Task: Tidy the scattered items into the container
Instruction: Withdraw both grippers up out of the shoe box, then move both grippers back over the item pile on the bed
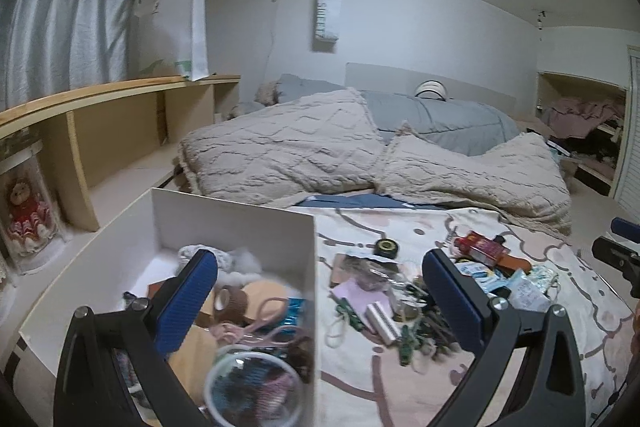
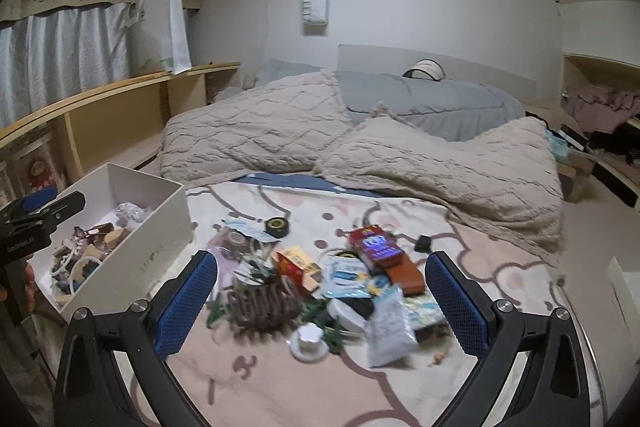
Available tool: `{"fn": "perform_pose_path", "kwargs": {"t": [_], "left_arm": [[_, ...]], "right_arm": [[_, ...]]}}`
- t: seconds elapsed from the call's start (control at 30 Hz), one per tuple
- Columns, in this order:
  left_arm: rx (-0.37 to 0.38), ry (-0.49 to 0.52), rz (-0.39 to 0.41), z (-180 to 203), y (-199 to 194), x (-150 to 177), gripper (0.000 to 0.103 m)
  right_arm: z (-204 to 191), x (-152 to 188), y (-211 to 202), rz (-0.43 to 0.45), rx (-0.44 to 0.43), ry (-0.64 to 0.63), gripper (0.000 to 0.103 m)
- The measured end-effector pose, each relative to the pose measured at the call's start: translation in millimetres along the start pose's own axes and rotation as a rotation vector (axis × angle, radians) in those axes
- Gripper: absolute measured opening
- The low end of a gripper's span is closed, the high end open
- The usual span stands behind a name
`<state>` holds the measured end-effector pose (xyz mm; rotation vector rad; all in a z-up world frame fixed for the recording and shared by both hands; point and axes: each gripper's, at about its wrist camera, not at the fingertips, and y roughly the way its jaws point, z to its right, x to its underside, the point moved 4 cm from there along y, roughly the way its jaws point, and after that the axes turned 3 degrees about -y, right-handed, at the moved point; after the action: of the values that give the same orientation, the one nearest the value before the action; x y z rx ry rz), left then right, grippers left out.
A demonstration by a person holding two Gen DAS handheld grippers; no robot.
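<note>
White cardboard box [image 2: 160,227] stands at the left on the bed [image 2: 280,387] and already holds tape rolls, cords and small things. Many scattered items [image 2: 328,275] lie to its right, so the task seems about half done. Left claw [image 1: 320,301] and right claw [image 2: 320,301] are both wide open, empty.

White rectangular box [image 2: 132,243], open top, sits at 9 o'clock of the pile on the patterned blanket; already holds a tape roll [image 1: 228,301], pink cord, white fluff, a clear round tub [image 1: 254,389]. Scattered pile [image 2: 320,283] lies at centre, just beside the box's long wall: black-and-yellow tape roll [image 2: 279,225] at 12 o'clock, red packet [image 2: 374,243] at 1 o'clock on a brown case, brown comb-like clip [image 2: 262,305] at 7 o'clock, white cap [image 2: 309,339] at 6 o'clock, crumpled sachets at 4 o'clock.
</note>
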<state>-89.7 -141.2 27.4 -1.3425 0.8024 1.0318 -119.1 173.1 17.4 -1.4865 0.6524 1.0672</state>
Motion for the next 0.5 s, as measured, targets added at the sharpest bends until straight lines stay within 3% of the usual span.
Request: {"fn": "perform_pose_path", "kwargs": {"t": [0.23, 0.5], "left_arm": [[0.029, -0.014, 0.051, 19.4, -7.7, 4.0, 0.103], [0.061, 0.015, 0.044, 44.0, -4.7, 16.1, 0.103]], "right_arm": [[24.8, 16.8, -11.6, -0.009, 0.043, 0.010, 0.103], [43.6, 34.4, -19.5, -0.011, 0.077, 0.012, 0.103]]}}
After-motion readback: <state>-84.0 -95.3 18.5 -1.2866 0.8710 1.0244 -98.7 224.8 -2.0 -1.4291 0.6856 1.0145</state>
